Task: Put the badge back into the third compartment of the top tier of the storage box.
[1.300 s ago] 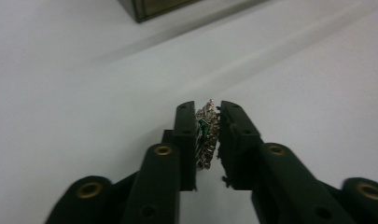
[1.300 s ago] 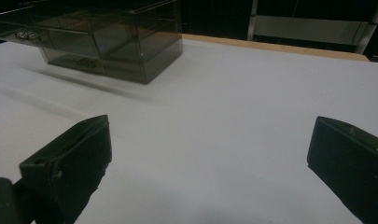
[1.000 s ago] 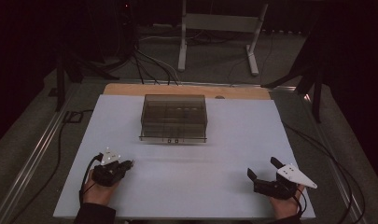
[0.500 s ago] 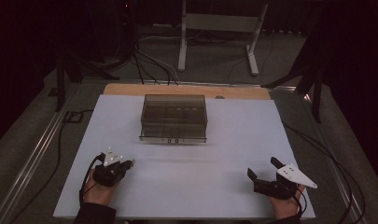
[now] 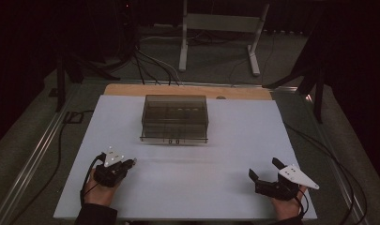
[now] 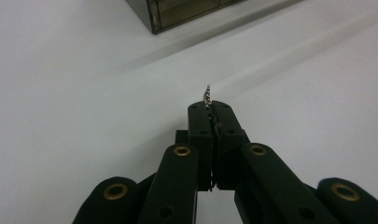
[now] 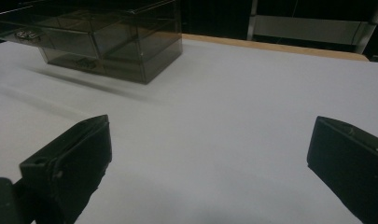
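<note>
My left gripper [image 5: 130, 163] [image 6: 209, 110] rests on the white table top [image 5: 187, 187] at the near left. It is shut on a small silvery beaded piece [image 6: 206, 95] that pokes out past the tips; I cannot tell what it is. At the near right my right gripper [image 5: 264, 169] [image 7: 211, 137] is open, its jaws wide apart with nothing between them. A smoky see-through box with small drawers [image 5: 174, 117] [image 6: 177, 11] [image 7: 98, 39] stands at the middle of the far half, well ahead of both grippers. Small metallic items show dimly inside it.
A bare wooden strip [image 5: 187, 90] runs along the table's far edge. Cables [image 5: 145, 61] and a white stand's legs [image 5: 216, 28] lie on the dark floor beyond. A metal rail [image 5: 33, 154] runs along the left side.
</note>
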The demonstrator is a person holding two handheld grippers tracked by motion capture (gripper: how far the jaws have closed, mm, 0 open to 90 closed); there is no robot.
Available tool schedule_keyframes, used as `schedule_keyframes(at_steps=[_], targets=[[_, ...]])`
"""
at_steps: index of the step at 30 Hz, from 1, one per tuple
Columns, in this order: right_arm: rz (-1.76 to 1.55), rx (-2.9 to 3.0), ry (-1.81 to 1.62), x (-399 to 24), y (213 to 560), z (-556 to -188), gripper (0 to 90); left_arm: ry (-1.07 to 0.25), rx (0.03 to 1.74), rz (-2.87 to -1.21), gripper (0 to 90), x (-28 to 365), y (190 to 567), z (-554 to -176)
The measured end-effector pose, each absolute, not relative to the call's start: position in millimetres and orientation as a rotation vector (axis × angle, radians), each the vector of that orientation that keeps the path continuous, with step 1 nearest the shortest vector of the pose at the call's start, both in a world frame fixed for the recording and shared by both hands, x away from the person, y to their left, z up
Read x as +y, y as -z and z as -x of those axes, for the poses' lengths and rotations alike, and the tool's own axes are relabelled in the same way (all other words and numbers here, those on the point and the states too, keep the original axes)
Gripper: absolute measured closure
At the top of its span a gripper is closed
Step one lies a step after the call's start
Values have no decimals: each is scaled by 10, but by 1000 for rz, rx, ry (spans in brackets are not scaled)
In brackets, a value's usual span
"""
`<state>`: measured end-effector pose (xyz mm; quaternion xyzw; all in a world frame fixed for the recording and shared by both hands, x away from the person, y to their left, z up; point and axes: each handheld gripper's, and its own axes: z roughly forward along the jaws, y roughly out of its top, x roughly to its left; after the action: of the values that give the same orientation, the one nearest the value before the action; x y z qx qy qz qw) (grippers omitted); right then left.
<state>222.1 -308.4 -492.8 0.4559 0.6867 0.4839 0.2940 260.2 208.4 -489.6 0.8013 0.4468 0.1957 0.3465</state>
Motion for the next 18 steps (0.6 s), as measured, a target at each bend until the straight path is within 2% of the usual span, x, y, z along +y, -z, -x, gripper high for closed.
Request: schedule_keyframes(at_steps=[18], targets=[[-1214, 1829, -1288, -3084, 4930, -2224, 1, -522, 1142, -2063, 894, 2063, 4778, -2607]])
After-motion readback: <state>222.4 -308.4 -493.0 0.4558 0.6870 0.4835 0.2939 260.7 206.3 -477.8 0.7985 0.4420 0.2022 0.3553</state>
